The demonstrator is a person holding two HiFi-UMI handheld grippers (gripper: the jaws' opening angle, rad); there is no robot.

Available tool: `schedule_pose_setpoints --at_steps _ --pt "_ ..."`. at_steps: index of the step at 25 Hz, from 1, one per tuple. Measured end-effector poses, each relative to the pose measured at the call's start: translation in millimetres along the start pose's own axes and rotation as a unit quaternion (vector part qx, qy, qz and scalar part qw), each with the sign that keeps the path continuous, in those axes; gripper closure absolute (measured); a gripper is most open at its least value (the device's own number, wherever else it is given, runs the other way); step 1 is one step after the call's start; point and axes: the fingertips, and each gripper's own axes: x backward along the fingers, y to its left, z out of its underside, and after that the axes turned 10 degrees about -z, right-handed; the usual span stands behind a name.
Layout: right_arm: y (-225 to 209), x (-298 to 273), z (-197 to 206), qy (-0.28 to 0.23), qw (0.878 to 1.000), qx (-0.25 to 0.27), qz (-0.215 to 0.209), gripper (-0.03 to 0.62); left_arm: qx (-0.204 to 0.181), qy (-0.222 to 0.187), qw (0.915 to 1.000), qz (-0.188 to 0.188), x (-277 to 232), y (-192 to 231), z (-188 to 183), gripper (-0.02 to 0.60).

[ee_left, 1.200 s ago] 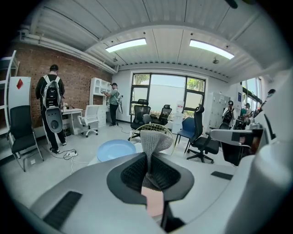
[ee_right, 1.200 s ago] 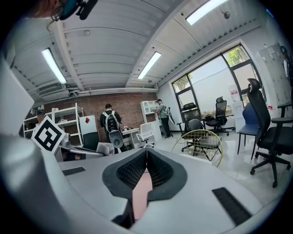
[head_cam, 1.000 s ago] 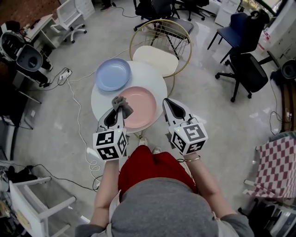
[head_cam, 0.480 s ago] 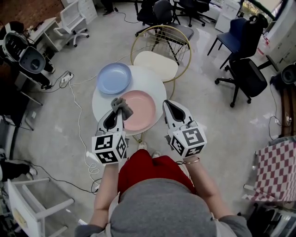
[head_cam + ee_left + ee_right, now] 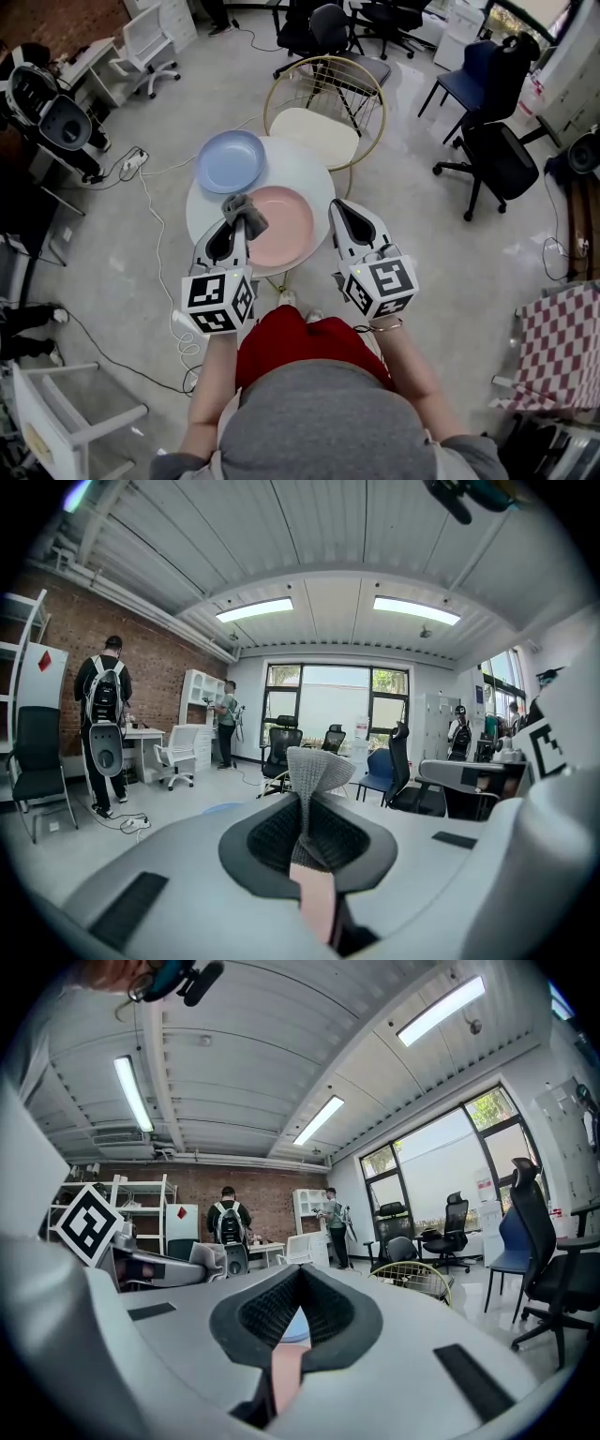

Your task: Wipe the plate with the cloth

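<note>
Item: wiping task, cloth in hand, wipe not yet begun by the look of it. Left tool (image 5: 238, 223): jaws closed on a grey knitted cloth (image 5: 246, 210), which is pinched in a bunch at the tips with a tuft standing out beyond them. Right tool (image 5: 341, 216): jaws drawn together, nothing between them. It is held just beside the right rim of the pink plate (image 5: 286, 225). Pink plate: lies flat on the near half of a small round white table (image 5: 305, 164) and looks bare. Blue plate (image 5: 232, 160): far left on the same table, just beside the pink one, bare. Chair (image 5: 324, 120): wire-framed with a cream seat, at the table's far side. Cloth position: over the pink plate's left rim in the head view; whether it touches the plate cannot be told. Step in hand, as judged: bringing the cloth to the plate. Next move calls for lowering the left tool until the cloth presses on the plate face, then sweeping across it. The right tool could steady the right rim, since the plate may slide.
</note>
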Motion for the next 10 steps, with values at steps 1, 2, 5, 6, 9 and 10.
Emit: schedule_pose_setpoints --at_steps 1,2,5,6,9,10 --pt "0.3 1.1 -0.6 -0.001 1.0 0.002 0.0 0.566 -0.001 -0.001 1.0 0.001 1.0 -1.3 -0.3 0.548" --pt "0.4 2.1 -1.2 -0.002 1.0 0.003 0.0 0.566 -0.002 -0.002 1.0 0.003 2.0 -2.5 -0.4 0.548" --pt "0.2 2.6 -2.3 -0.006 1.0 0.003 0.001 0.566 -0.001 -0.006 1.0 0.005 3.7 -3.0 -0.6 0.548" --pt "0.3 2.0 -2.5 -0.007 1.0 0.003 0.001 0.566 -0.001 -0.007 1.0 0.006 3.8 -2.5 -1.1 0.548" --pt "2.0 0.3 -3.2 -0.007 1.0 0.002 0.002 0.566 0.001 -0.009 0.9999 0.008 4.4 0.0 -3.4 0.548" --pt "2.9 -0.2 -3.3 -0.007 1.0 0.001 0.002 0.566 0.001 -0.01 0.9999 0.009 4.8 1.0 -4.2 0.548"
